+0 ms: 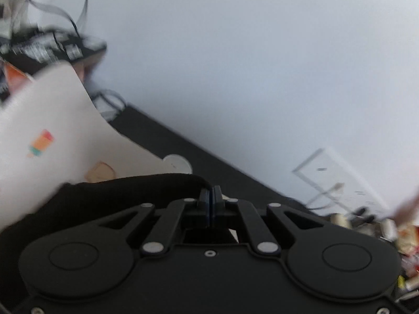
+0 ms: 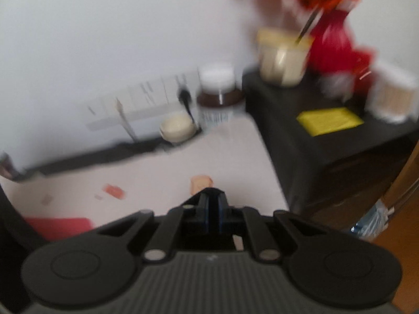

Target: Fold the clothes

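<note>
In the left wrist view my left gripper (image 1: 212, 192) is shut on the edge of a black garment (image 1: 117, 193), which stretches away to the left from the fingertips and drapes below. Behind it lies a white cloth with small coloured prints (image 1: 52, 110). In the blurred right wrist view my right gripper (image 2: 213, 196) is shut, and a small dark peak of the black garment (image 2: 209, 190) shows at its tips. More dark fabric runs down that view's left edge. The white printed cloth (image 2: 222, 157) spreads under it.
A white-lidded brown jar (image 2: 218, 89) and a cream cup (image 2: 178, 128) stand by the wall. A black box (image 2: 327, 151) on the right carries a yellow note (image 2: 330, 120), a cream pot (image 2: 282, 57) and red flowers (image 2: 332, 39). A wall socket plate (image 1: 337, 180) and cabled clutter (image 1: 47, 47) show.
</note>
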A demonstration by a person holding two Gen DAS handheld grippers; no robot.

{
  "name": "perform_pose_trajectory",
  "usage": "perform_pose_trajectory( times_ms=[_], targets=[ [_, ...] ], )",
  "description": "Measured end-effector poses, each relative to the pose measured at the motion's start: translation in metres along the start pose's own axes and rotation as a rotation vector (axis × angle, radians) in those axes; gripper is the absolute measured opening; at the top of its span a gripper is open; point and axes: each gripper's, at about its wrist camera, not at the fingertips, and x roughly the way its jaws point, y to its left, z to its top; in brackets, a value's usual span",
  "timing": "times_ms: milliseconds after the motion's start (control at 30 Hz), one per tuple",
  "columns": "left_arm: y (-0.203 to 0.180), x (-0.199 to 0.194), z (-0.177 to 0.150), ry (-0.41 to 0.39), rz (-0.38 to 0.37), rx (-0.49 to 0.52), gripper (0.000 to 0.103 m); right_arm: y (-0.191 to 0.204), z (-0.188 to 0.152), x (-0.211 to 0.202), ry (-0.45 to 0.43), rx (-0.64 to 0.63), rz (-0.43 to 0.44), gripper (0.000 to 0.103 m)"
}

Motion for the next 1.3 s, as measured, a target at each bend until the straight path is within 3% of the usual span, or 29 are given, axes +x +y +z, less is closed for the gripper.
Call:
perform_pose_trajectory(
  times_ms=[133, 367, 400, 500, 533, 567, 600, 633, 733, 867, 967, 1100, 1167, 1267, 1300],
  targets=[
    [0.000, 0.068, -0.002, 0.087, 0.117, 0.009, 0.001, 0.019, 0.016, 0.078, 0.109, -0.110, -0.070, 0.007],
    [0.014, 0.104, 0.012, 0.084, 0.170, -0.038, 0.002, 0.008, 0.037, 0.122, 0.095, -0.054, -0.117, 0.008],
    [0.016, 0.106, 0.013, 0.085, 0.171, -0.042, 0.002, 0.005, 0.038, 0.124, 0.084, -0.039, -0.132, 0.010],
    [0.026, 0.108, 0.016, 0.096, 0.161, -0.081, 0.009, 0.003, 0.040, 0.124, 0.042, -0.021, -0.185, 0.039],
    [0.029, 0.108, 0.017, 0.102, 0.154, -0.101, 0.012, 0.004, 0.040, 0.121, 0.040, -0.033, -0.166, 0.041],
    [0.031, 0.106, 0.018, 0.104, 0.151, -0.105, 0.023, 0.007, 0.040, 0.118, 0.044, -0.055, -0.130, 0.041],
    [0.031, 0.102, 0.020, 0.099, 0.158, -0.088, 0.035, 0.011, 0.039, 0.113, 0.043, -0.084, -0.108, 0.041],
    [0.029, 0.097, 0.021, 0.093, 0.167, -0.066, 0.038, 0.015, 0.038, 0.108, 0.030, -0.113, -0.104, 0.043],
    [0.016, 0.077, 0.020, 0.091, 0.121, 0.044, 0.038, 0.024, 0.033, 0.091, -0.005, -0.194, -0.064, 0.045],
    [-0.013, 0.045, -0.005, 0.140, -0.003, 0.236, 0.039, 0.035, 0.015, 0.097, 0.092, -0.286, 0.017, 0.043],
    [-0.028, 0.028, -0.035, 0.189, -0.060, 0.363, 0.040, 0.031, 0.004, 0.105, 0.109, -0.269, -0.018, 0.042],
    [-0.037, 0.028, -0.076, 0.243, 0.000, 0.561, 0.037, 0.006, -0.002, 0.103, 0.069, -0.154, -0.104, 0.042],
    [-0.032, 0.035, -0.085, 0.274, 0.029, 0.587, 0.036, -0.005, -0.006, 0.106, 0.076, -0.109, -0.104, 0.039],
    [-0.026, 0.036, -0.090, 0.286, 0.047, 0.600, 0.035, -0.009, -0.012, 0.116, 0.137, -0.109, -0.038, 0.028],
    [-0.027, 0.034, -0.091, 0.280, 0.050, 0.611, 0.035, -0.007, -0.015, 0.120, 0.149, -0.133, -0.037, 0.018]
  ],
)
